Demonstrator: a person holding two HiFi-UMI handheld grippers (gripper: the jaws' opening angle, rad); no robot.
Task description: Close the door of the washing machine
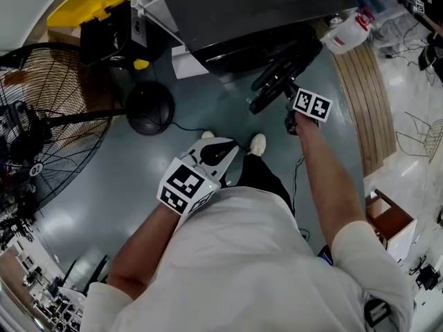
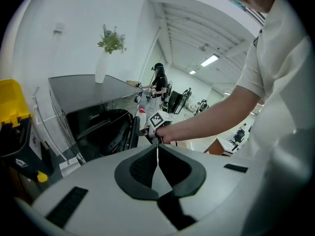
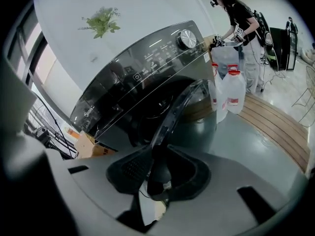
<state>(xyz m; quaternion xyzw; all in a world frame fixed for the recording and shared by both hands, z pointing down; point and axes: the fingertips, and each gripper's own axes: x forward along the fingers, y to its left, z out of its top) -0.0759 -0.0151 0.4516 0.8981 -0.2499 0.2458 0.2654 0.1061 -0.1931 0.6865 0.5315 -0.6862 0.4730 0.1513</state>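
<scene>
The right gripper (image 3: pixel 155 167) has its fingers clamped on the open door (image 3: pixel 179 107) of the washing machine (image 3: pixel 147 65). The left gripper (image 2: pixel 157 154) holds its fingers together, empty.

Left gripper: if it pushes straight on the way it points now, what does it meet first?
Most likely the right gripper, dead ahead and clamped on the open door's edge; how far off is unclear.

Fan (image 1: pixel 41 137) left of washing machine (image 1: pixel 249 5), jug (image 1: pixel 348 34) at its right

Lab/test hall: washer (image 3: pixel 147 82), floor fan (image 1: pixel 41 137), rigged worker (image 3: pixel 242 26) in bkgd.
</scene>
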